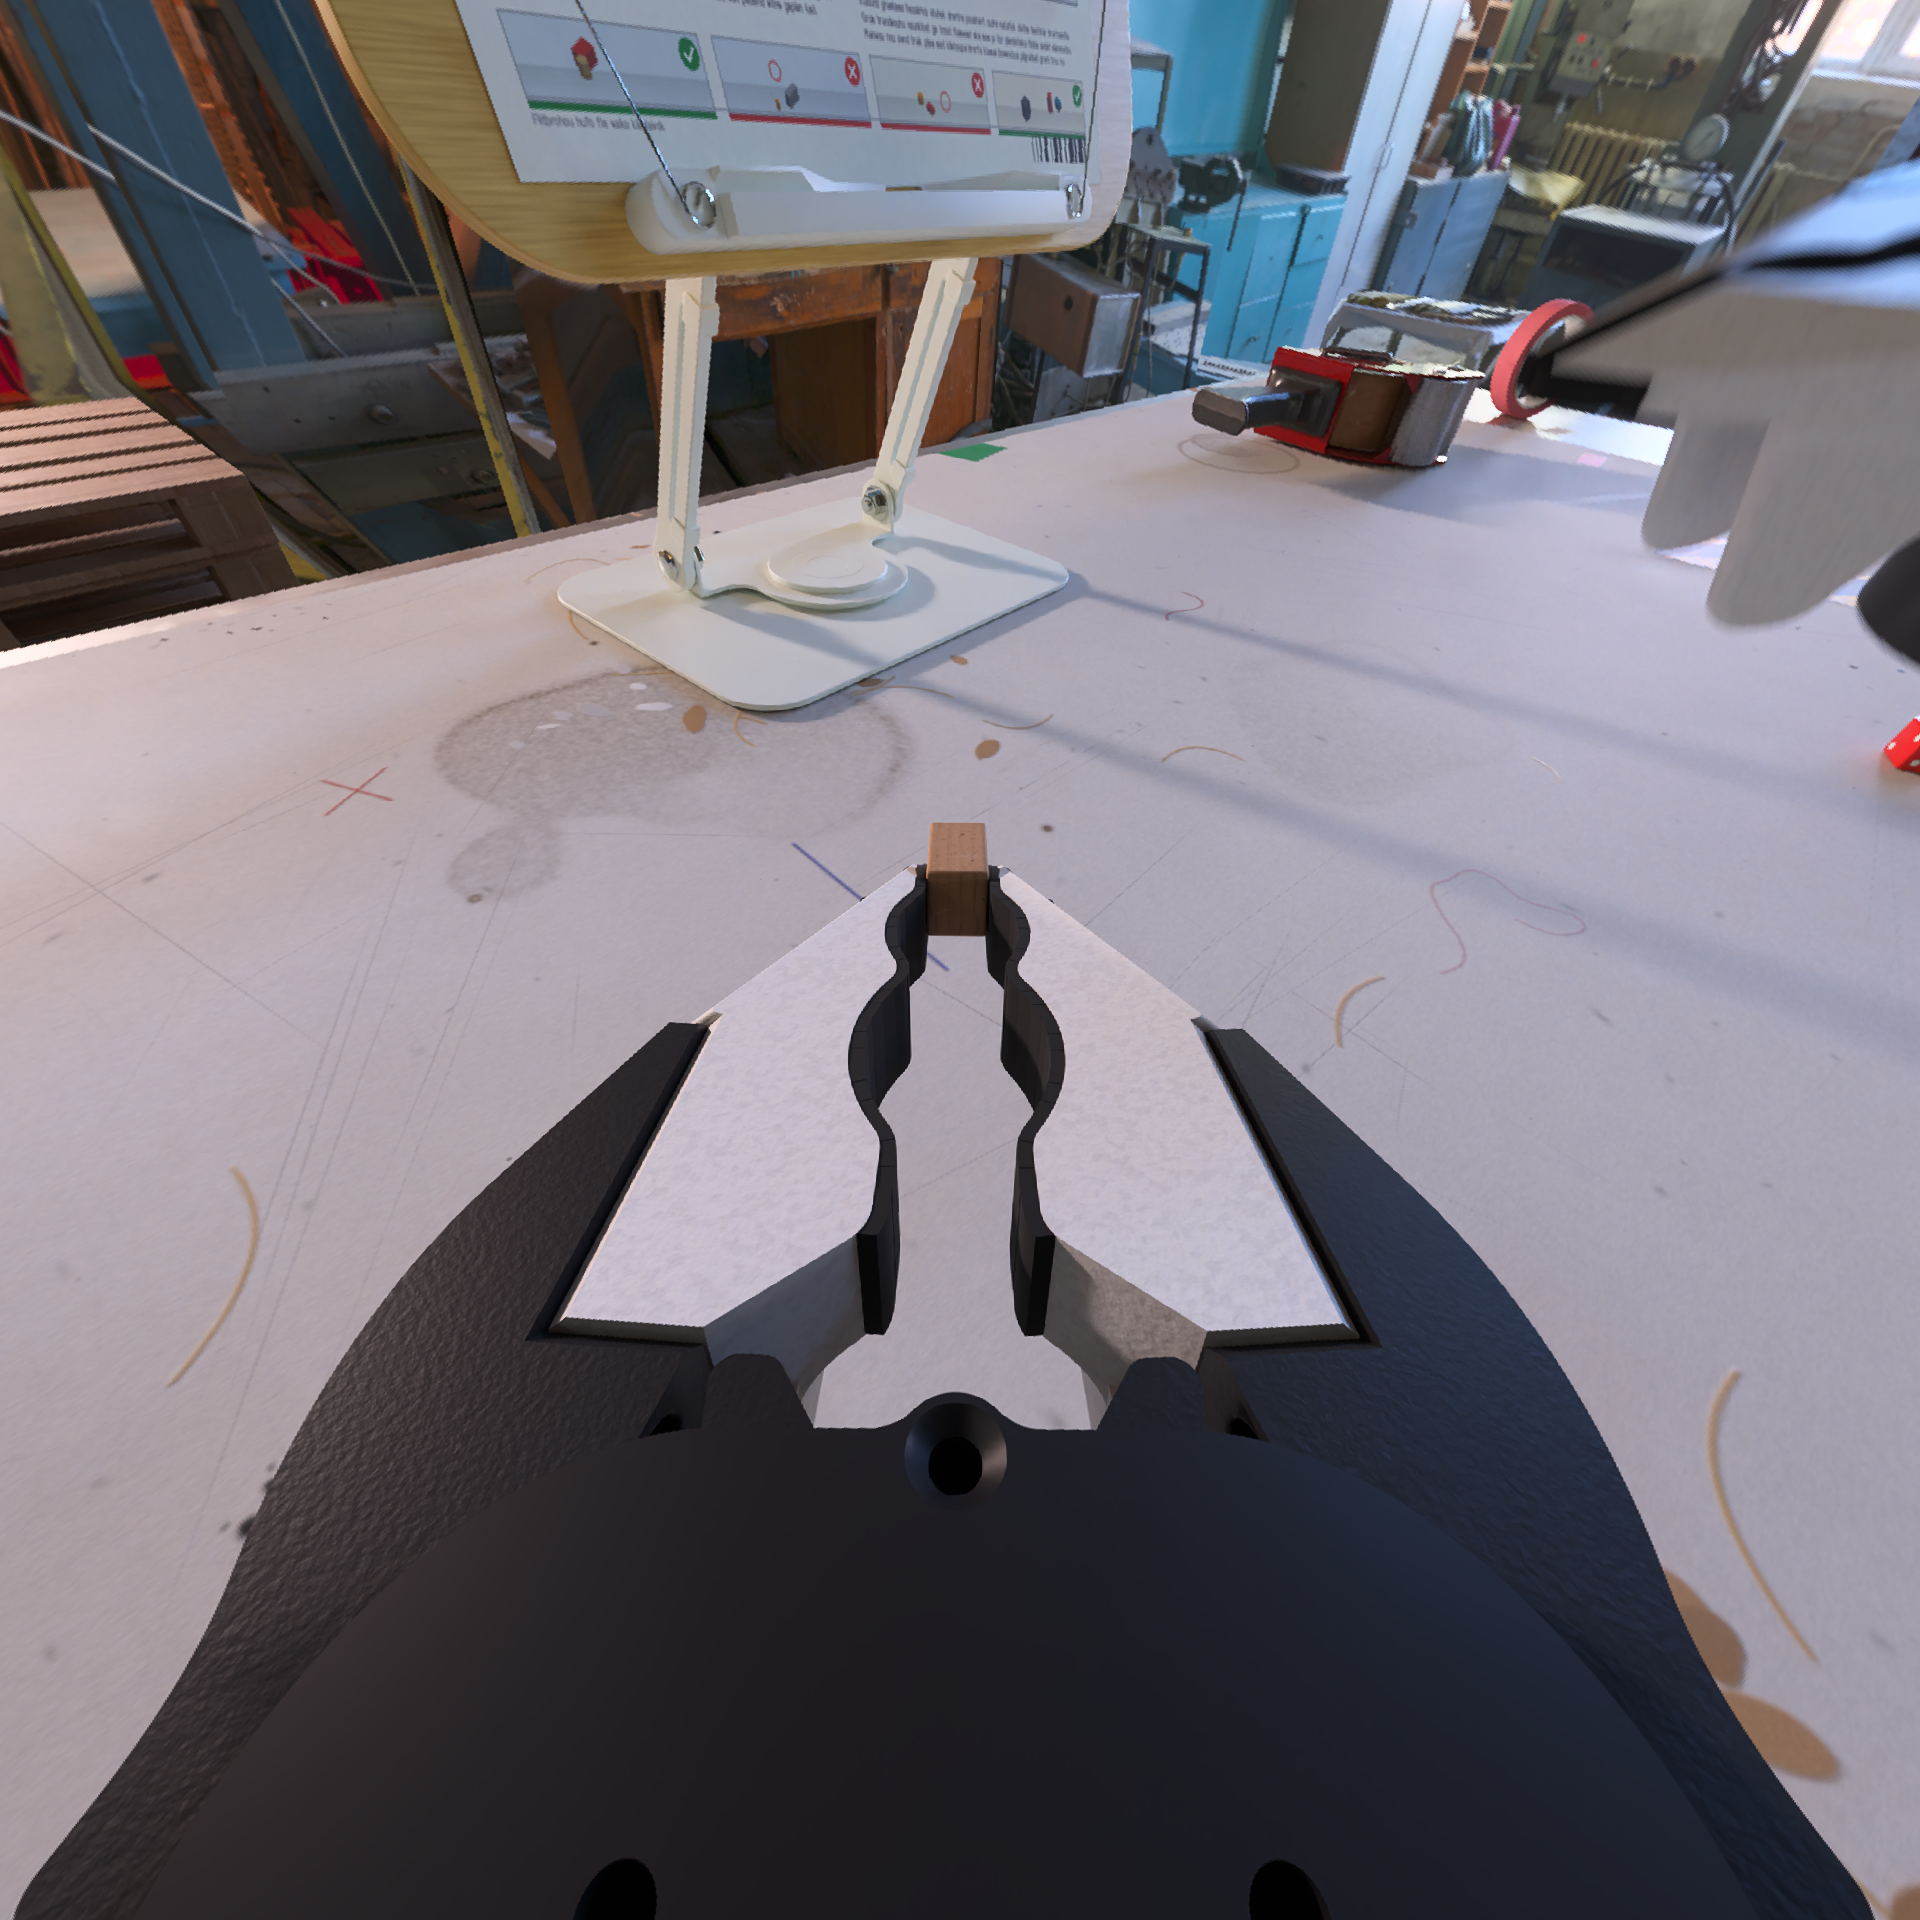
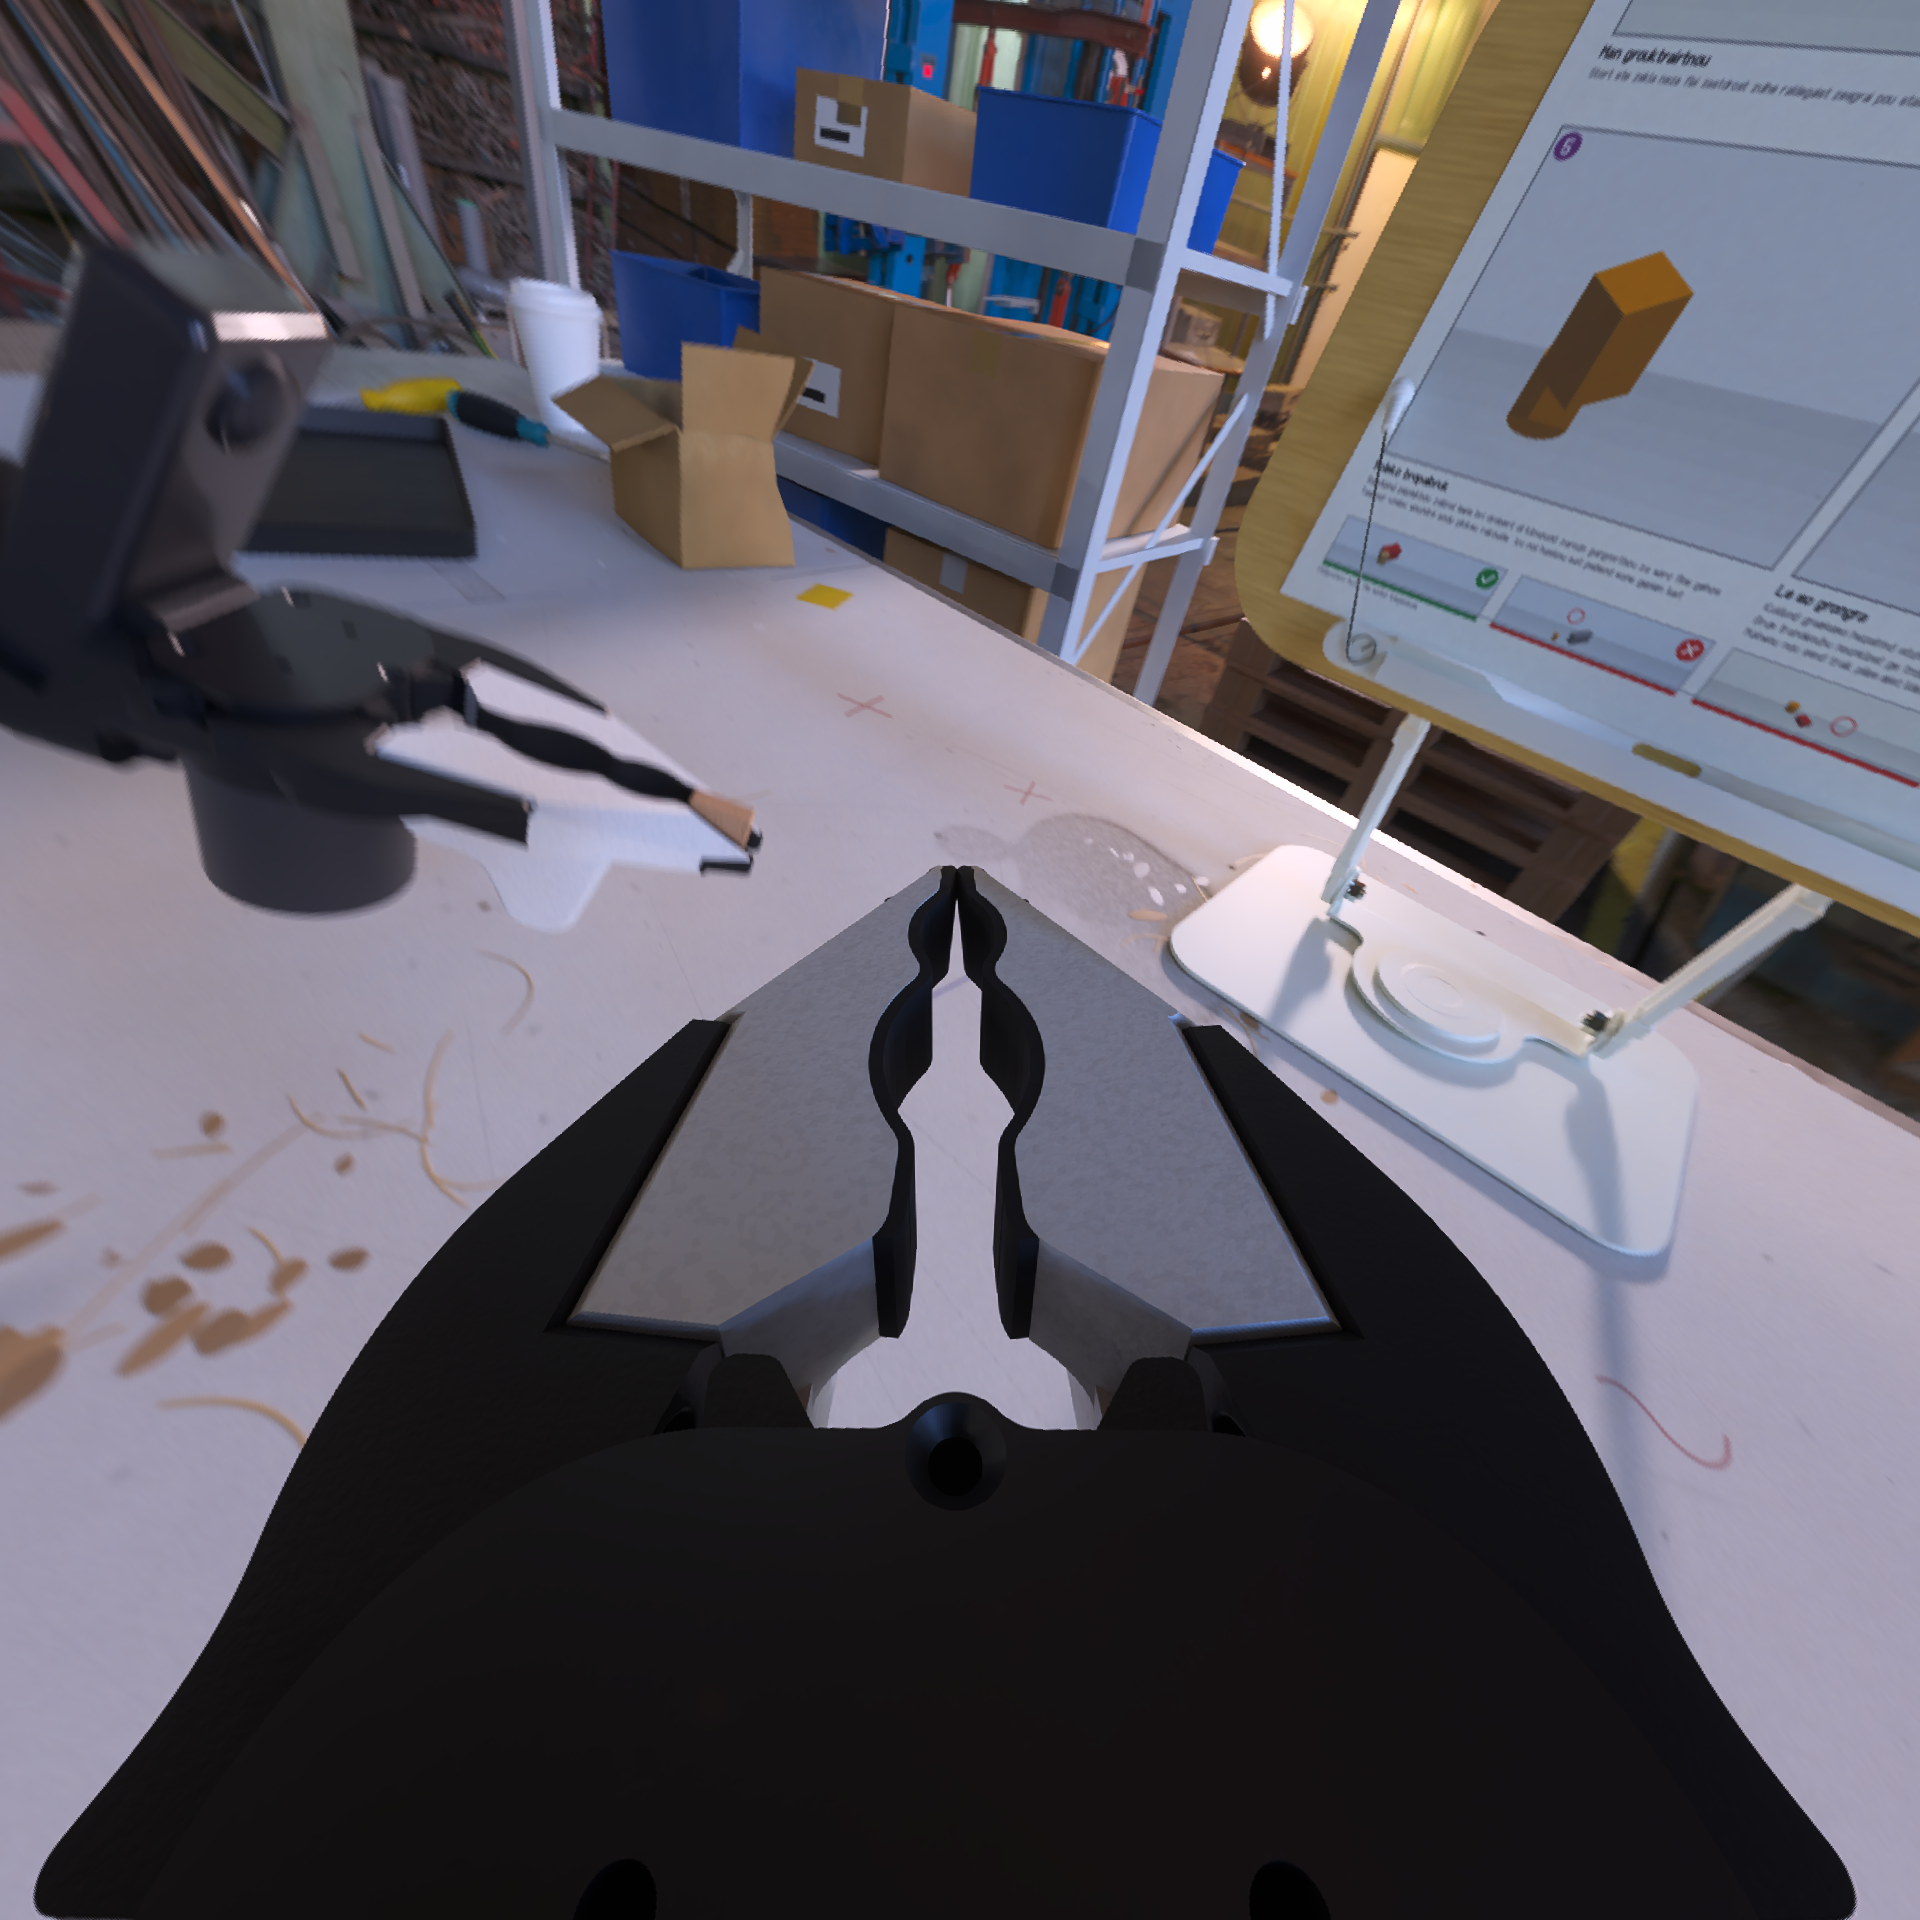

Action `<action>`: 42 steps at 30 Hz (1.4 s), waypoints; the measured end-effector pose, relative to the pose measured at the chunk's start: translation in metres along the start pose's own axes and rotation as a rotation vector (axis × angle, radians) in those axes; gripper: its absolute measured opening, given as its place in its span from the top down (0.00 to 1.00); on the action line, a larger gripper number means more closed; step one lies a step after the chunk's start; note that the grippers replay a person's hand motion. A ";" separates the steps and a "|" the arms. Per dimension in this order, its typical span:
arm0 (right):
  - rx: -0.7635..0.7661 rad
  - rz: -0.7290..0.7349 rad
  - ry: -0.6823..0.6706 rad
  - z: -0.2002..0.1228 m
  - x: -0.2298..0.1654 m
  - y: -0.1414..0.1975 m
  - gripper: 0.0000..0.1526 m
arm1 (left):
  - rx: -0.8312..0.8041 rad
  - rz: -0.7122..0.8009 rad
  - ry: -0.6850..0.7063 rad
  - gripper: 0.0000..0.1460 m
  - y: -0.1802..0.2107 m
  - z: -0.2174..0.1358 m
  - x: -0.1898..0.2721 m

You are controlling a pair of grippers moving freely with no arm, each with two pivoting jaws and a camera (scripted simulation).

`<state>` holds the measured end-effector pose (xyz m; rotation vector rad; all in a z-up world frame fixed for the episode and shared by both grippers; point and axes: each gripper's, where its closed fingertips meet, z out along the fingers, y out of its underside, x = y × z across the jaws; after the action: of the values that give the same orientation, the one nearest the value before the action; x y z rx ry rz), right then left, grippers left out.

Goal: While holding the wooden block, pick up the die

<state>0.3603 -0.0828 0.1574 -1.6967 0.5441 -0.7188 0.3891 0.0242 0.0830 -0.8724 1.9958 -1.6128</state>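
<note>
Left wrist first: left gripper (image 1: 957,883) pinches the block (image 1: 957,879), a small pale wood cuboid, at its fingertips above the stained white table (image 1: 312,1039). White stand (image 1: 816,603) with board ahead. Red die (image 1: 1904,746) on the table far right, well apart. Right gripper (image 1: 1756,436) blurred at upper right; red tape roll (image 1: 1536,358) behind it.

Right wrist: right gripper (image 2: 956,878) pressed together, empty. Left gripper (image 2: 727,826) up left, block (image 2: 724,812) in its tips. Stand (image 2: 1455,1039) right; open cardboard box (image 2: 696,468) and dark tray (image 2: 364,488) beyond. Die not seen.
</note>
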 end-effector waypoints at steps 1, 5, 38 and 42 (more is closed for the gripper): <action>0.007 -0.026 0.015 -0.003 -0.003 0.010 1.00 | -0.001 0.005 0.000 0.94 0.000 0.000 0.001; 0.200 -0.056 -0.072 -0.014 -0.016 0.022 1.00 | -0.005 0.031 0.017 0.93 0.001 0.001 0.009; -0.270 0.300 0.378 -0.234 0.108 0.079 0.76 | -0.011 0.030 0.028 0.93 0.002 -0.001 0.007; -0.449 0.452 0.336 -0.288 0.109 0.138 0.72 | -0.014 0.037 0.048 0.93 0.002 -0.001 0.012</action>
<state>0.2345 -0.3884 0.0874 -1.7687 1.3590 -0.5752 0.3798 0.0170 0.0817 -0.8042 2.0463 -1.6155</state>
